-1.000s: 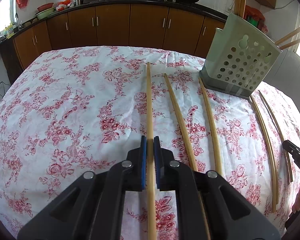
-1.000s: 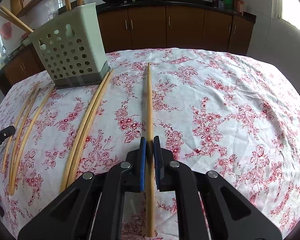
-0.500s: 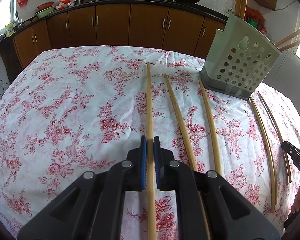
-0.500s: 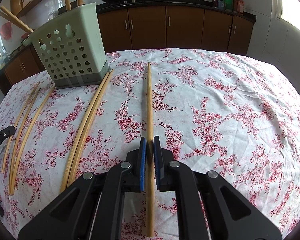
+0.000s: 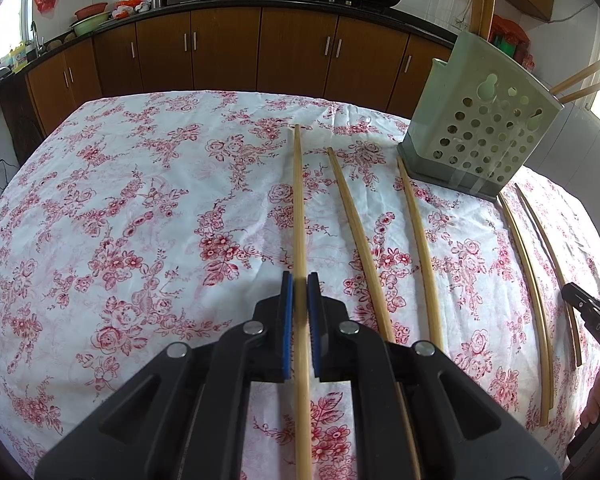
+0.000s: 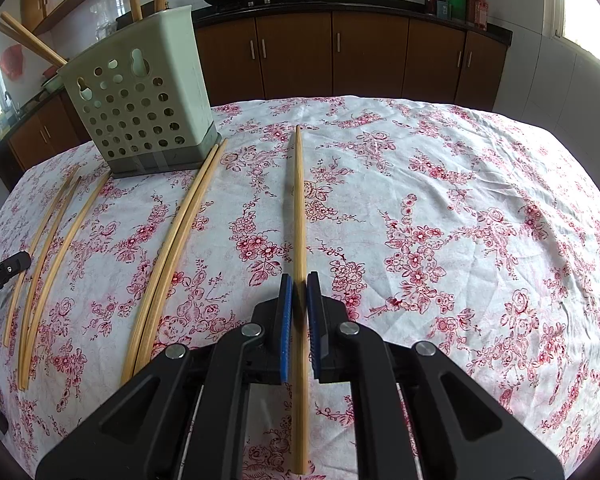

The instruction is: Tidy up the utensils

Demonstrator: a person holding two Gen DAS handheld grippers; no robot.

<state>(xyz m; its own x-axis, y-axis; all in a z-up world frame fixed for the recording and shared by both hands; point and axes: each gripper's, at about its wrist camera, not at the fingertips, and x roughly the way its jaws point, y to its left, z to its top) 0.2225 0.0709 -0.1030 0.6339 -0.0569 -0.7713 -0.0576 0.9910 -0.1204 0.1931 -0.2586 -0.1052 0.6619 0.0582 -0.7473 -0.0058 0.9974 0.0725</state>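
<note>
Left wrist view: left gripper (image 5: 299, 284) has its jaws narrow around a chopstick (image 5: 299, 208) near the table's (image 5: 100, 208) left half; over the last second nothing has shifted, and the stick is not visibly lifted off the cloth. Holder (image 5: 476, 136) stands at the far edge, centre, sticks already in it. Right wrist view: right gripper (image 6: 299, 284) likewise pinches a second chopstick (image 6: 299, 200), its far end now slightly raised. Judgement: both grasps made, transfer to holder pending.
</note>
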